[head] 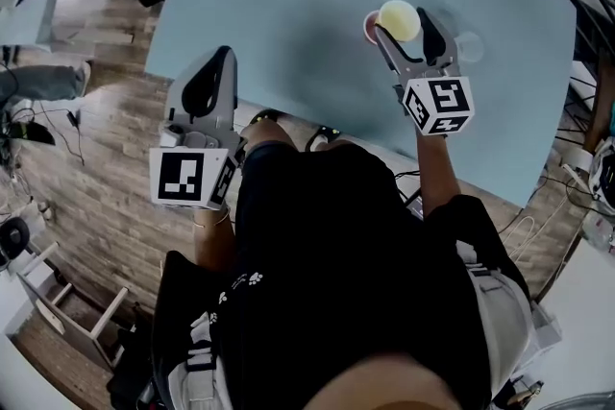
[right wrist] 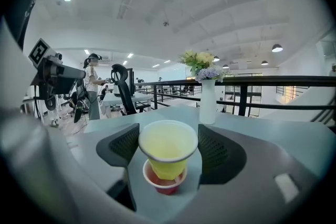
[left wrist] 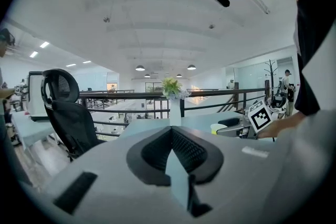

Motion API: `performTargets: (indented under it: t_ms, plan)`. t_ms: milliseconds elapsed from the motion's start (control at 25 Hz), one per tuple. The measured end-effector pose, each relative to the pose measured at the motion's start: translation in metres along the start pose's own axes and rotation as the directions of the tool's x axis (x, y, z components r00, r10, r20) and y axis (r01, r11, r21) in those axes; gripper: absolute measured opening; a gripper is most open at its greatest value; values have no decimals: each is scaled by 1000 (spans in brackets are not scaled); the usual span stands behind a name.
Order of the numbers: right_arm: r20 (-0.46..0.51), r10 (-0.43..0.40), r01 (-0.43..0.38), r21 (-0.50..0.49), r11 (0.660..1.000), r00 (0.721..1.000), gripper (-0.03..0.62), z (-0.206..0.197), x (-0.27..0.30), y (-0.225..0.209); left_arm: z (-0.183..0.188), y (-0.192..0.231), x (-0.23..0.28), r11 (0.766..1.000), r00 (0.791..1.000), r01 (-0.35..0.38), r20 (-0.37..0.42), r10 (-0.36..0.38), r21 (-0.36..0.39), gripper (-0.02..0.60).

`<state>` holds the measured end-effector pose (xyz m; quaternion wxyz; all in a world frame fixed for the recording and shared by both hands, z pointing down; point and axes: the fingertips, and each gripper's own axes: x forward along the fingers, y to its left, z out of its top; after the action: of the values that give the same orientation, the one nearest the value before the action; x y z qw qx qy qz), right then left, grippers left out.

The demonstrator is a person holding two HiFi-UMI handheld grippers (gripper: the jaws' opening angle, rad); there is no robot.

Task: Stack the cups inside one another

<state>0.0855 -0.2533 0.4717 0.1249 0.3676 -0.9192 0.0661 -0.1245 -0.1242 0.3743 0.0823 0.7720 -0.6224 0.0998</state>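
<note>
closest in, the left tongs [head: 223,55] hang at the near edge of the bench [head: 288,5], pressed together at the tips with nothing between them, well apart from the cups.

further out, the right tongs [head: 401,22] are pinching the yellow cup [right wrist: 167,162] high on its wall, just under the rim, one pad on each side. the cup is upright and its base sits down in the mouth of the red cup [right wrist: 164,183], which stands on the bench straight below. it does not look fully seated; much of the yellow wall shows above the red rim.

both look like thin throwaway cups: very light, with soft walls that would go oval under a hard squeeze. the rolled rim is probably the stiffest part, so a gentle hold just under it seems right. pressing harder may jam the cup out of round against the red one. the red cup is light enough to skid or tip if the yellow one goes in off-centre, so a straight, slow push down looks safest.

beyond the cups stands a white vase [right wrist: 208,99] of flowers, and past it a dark railing [right wrist: 273,81].
</note>
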Motion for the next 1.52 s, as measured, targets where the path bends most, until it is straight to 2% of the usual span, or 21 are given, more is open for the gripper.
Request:
performTargets:
  t_ms: [240,1160,1320,1520]
  plan:
    - [-47,23,-24,-13,1000,999,352,-16,12,6,-4,9,-4,999,999,-32,-17,32,-9,-15]
    - [-193,34,-42,-38,998,981,359,-64,32,9,2,14,4,999,999,-41,-1,41,-1,-15]
    - [-187,35,-42,-33,999,982,359,-61,31,10,3,16,4,1000,1000,-31,-3,31,1,-15]
    - [-134,28,-30,-15,999,991,359,-44,26,11,10,15,3,1000,1000,-17,8,17,12,-15]
